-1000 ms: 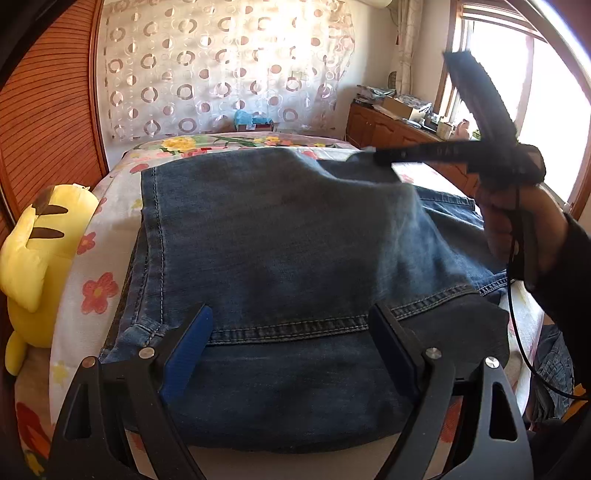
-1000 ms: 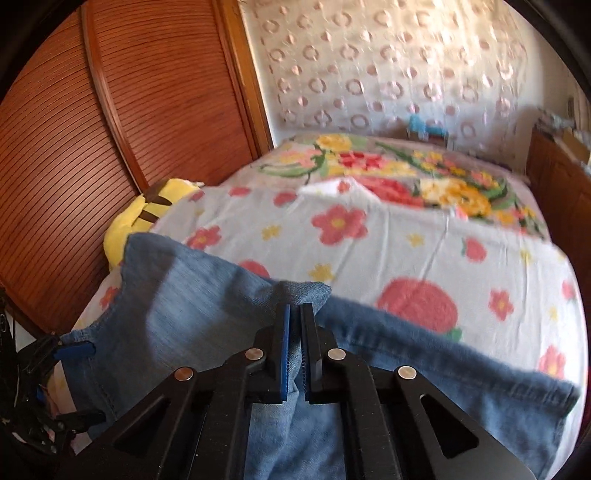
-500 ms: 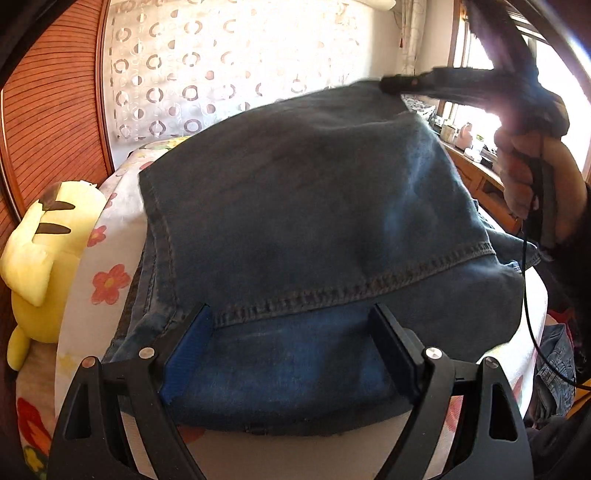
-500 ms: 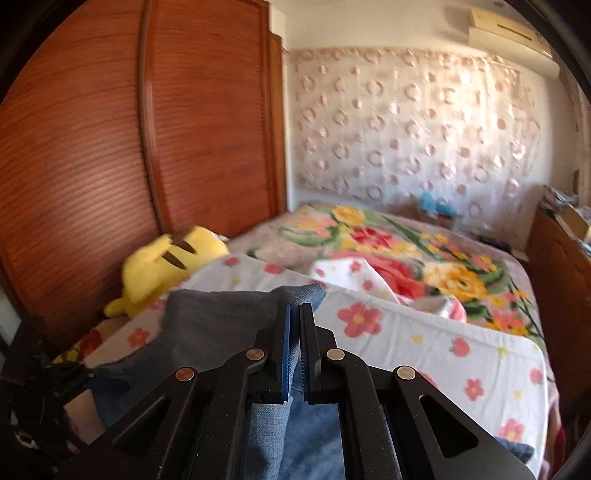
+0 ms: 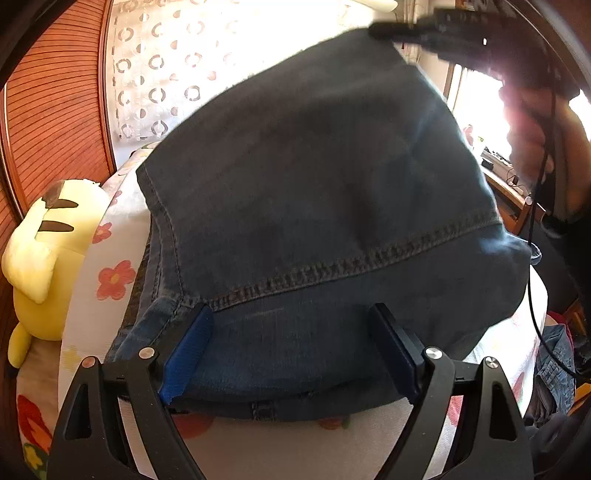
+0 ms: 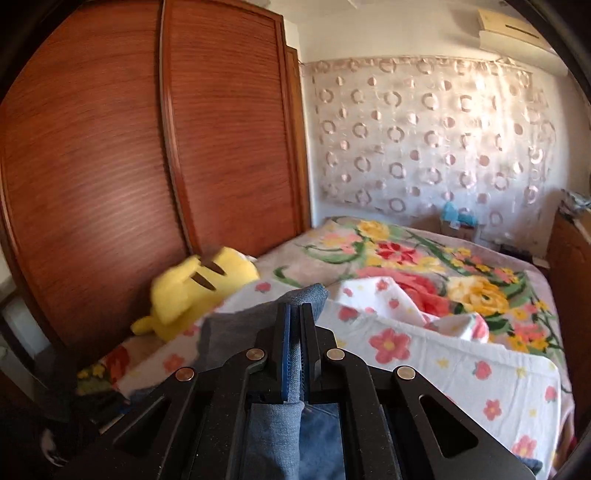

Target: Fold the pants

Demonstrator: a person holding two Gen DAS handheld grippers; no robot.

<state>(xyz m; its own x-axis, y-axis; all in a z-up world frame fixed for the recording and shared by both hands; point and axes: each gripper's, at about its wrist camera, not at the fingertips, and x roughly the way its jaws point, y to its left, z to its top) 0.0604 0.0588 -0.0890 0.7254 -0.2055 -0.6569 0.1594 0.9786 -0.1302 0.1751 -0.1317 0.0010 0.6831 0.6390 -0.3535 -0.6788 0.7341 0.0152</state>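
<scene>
Dark blue jeans (image 5: 314, 184) lie on the flowered bed, and their far layer is pulled up high like a tent. A hemmed edge with a double seam crosses the cloth just beyond my left gripper (image 5: 291, 317). That gripper is open, its blue-padded fingers (image 5: 188, 347) spread wide on the near fold by the bed's edge. At the top right, a hand (image 5: 535, 129) holds my right gripper (image 5: 384, 27), which lifts the raised layer. In the right wrist view my right gripper (image 6: 295, 314) is shut on a bunched fold of the jeans (image 6: 308, 293).
A yellow plush toy (image 5: 48, 251) lies at the bed's left side against a wooden wardrobe (image 6: 110, 166). A white flowered sheet (image 6: 461, 369) covers the bed, with a crumpled cloth (image 6: 388, 295) farther back. A wooden dresser (image 5: 509, 192) and more denim (image 5: 554, 369) are at the right.
My right gripper has risen with the fold of jeans, lifting the far layer from flat on the bed into a high tent. The left gripper has stayed in place, still open.
</scene>
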